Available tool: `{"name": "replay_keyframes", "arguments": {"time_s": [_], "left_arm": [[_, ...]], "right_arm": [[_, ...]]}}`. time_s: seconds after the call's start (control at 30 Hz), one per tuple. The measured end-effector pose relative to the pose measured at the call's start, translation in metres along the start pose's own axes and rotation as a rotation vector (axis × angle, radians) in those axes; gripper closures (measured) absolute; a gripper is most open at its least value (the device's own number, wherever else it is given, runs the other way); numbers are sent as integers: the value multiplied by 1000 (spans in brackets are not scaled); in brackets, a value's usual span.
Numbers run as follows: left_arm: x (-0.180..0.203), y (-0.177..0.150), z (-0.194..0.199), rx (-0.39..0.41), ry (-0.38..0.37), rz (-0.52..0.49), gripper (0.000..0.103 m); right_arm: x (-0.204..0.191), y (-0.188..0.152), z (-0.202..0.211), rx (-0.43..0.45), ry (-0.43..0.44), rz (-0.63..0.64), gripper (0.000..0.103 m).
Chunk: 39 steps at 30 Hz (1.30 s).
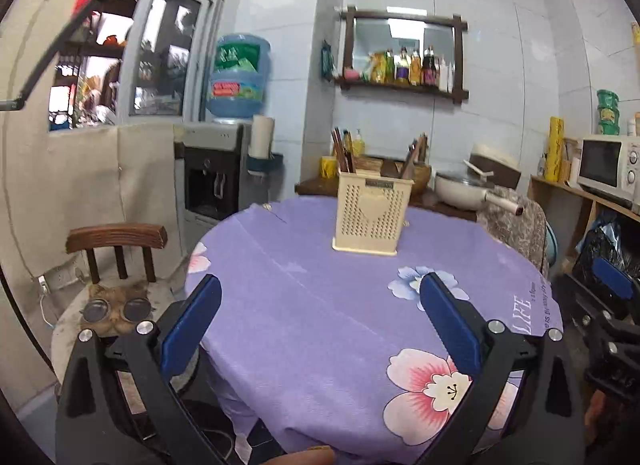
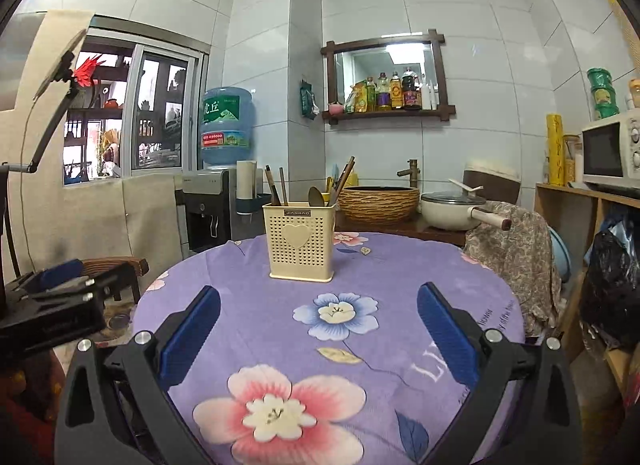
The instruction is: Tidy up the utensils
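Two grippers hover above the near edge of a round table, both with jaws spread wide and nothing between the blue pads; the left gripper sits over the cloth's left near edge, its left pad over the table rim; the right gripper sits over the flower print, and in its view the left one shows as a black body low at the left border; in the left view the right gripper shows at the right border. Under both lies the purple tablecloth, printed with pink and blue flowers. Farther out, near the table's middle, stands the cream holder, upright, perforated, with a heart on its front; utensils stand in it, handles up, and a spoon shows at its rim. Beyond the table, a woven bowl and a lidded pan sit on the counter; left of the table stands a wooden chair.
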State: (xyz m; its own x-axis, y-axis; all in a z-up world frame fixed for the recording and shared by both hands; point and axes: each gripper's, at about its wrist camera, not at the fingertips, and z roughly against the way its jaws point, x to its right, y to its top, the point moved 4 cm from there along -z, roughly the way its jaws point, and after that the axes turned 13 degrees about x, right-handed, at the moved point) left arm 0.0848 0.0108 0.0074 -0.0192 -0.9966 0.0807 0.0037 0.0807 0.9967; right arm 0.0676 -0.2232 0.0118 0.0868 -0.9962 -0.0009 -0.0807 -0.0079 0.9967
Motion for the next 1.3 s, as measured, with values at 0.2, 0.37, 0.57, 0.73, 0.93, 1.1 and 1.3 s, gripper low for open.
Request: {"name": "replay_keyframes", "arguments": {"time_s": [0.2,0.37,0.57,0.73,0.93,1.1,1.3], "left_arm": [[6,-10,33,54,-24,-37,5],[6,-2,50,124,-24,-33,5],[10,-1,52,111,-35,-50,5],[9,-1,54,115,-24,-57,5],[10,0,54,117,-16,-63,5],[11,1,55,121,-1,-71,5],[11,0,55,117,-6,-70,5]], "right_arm": [[-6,-10,24,-21,-3,-8,6],[-11,-6,39,2,-12,26,6],[-14,-8,44,-4,-13,23,6],[-16,-8,44,-8,-18,28,6],[-17,-7,43,-7,-18,36,6],[-17,-7,44,-3,-21,40,6],[-18,-6,45,-4,-23,44,6]]}}
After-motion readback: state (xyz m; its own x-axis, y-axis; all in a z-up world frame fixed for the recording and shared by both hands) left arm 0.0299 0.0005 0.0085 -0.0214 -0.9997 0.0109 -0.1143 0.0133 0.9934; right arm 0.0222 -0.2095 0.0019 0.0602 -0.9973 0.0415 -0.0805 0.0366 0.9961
